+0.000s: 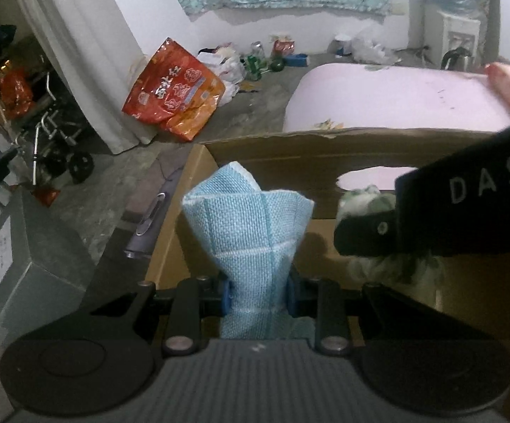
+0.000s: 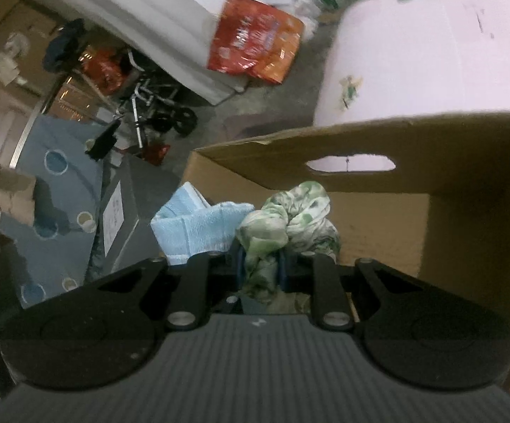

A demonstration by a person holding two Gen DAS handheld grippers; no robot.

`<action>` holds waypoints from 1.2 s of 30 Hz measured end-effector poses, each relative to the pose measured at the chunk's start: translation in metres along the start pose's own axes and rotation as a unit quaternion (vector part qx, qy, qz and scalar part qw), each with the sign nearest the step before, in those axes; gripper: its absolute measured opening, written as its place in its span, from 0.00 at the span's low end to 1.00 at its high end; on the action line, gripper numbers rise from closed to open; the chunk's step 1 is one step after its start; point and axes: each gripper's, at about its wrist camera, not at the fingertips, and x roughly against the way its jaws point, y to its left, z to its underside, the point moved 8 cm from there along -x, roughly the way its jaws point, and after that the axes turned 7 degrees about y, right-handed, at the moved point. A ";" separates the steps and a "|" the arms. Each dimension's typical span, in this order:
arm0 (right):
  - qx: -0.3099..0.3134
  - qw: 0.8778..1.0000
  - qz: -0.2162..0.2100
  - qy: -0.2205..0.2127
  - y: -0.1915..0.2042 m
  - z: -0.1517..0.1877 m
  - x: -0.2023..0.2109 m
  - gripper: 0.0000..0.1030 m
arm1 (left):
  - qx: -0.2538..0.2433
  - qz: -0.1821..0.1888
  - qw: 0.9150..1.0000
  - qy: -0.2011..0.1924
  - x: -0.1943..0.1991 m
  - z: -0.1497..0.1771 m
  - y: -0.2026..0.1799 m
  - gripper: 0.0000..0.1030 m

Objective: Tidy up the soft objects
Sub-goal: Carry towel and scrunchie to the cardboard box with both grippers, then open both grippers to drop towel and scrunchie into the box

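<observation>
My left gripper (image 1: 258,294) is shut on a light blue woven cloth (image 1: 246,224), which fans out above the blue pads over the left part of an open cardboard box (image 1: 276,148). My right gripper (image 2: 260,268) is shut on a green-and-white patterned cloth (image 2: 290,222), bunched over the same cardboard box (image 2: 466,162). In the left wrist view the right gripper's black body crosses the right side, with the patterned cloth (image 1: 364,201) behind it. In the right wrist view the blue cloth (image 2: 202,225) shows just left of the patterned one.
A pale pink mattress (image 1: 396,102) lies behind the box. An orange snack bag (image 1: 174,95) leans by a white curtain, with bottles and litter along the wall. A grey case (image 2: 128,211) stands left of the box, and a folded cart (image 2: 156,105) beyond it.
</observation>
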 end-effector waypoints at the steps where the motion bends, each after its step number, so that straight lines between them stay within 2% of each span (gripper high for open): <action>1: -0.007 1.000 -0.001 0.002 -0.002 -0.002 -0.005 0.18 | 0.001 -0.003 1.000 0.001 -0.003 -0.001 -0.001 0.29; 6: -0.045 0.999 -0.015 0.011 -0.019 -0.014 -0.036 0.21 | 0.009 -0.003 1.000 -0.004 -0.012 -0.007 -0.003 0.34; 8: -0.060 0.998 -0.023 0.013 -0.025 -0.016 -0.044 0.23 | 0.014 -0.001 1.000 -0.008 -0.016 -0.012 -0.003 0.41; 12: -0.089 0.995 -0.045 0.018 -0.035 -0.017 -0.056 0.28 | 0.019 -0.004 1.000 -0.014 -0.019 -0.018 -0.003 0.44; 14: -0.092 0.994 -0.049 0.016 -0.036 -0.018 -0.057 0.31 | 0.021 -0.007 1.000 -0.016 -0.019 -0.019 -0.003 0.54; 18: -0.089 0.995 -0.051 0.005 -0.037 -0.020 -0.054 0.43 | 0.025 -0.003 0.999 -0.022 -0.015 -0.021 -0.002 0.59; 24: -0.090 0.994 -0.057 -0.005 -0.037 -0.021 -0.043 0.47 | 0.037 -0.002 0.999 -0.022 -0.005 -0.020 0.000 0.66; 26: -0.091 0.994 -0.059 -0.010 -0.035 -0.020 -0.037 0.47 | 0.048 0.004 0.999 -0.023 0.002 -0.019 0.003 0.72; 29: -0.084 0.994 -0.065 -0.019 -0.030 -0.016 -0.021 0.47 | 0.061 0.009 0.998 -0.031 0.018 -0.018 0.008 0.78; 32: -0.073 0.994 -0.078 -0.026 -0.019 -0.012 -0.002 0.48 | 0.069 0.015 0.997 -0.043 0.041 -0.015 0.012 0.80; 36: -0.052 0.992 -0.107 -0.032 -0.002 0.000 0.035 0.48 | 0.085 0.051 0.993 -0.061 0.081 -0.001 0.017 0.83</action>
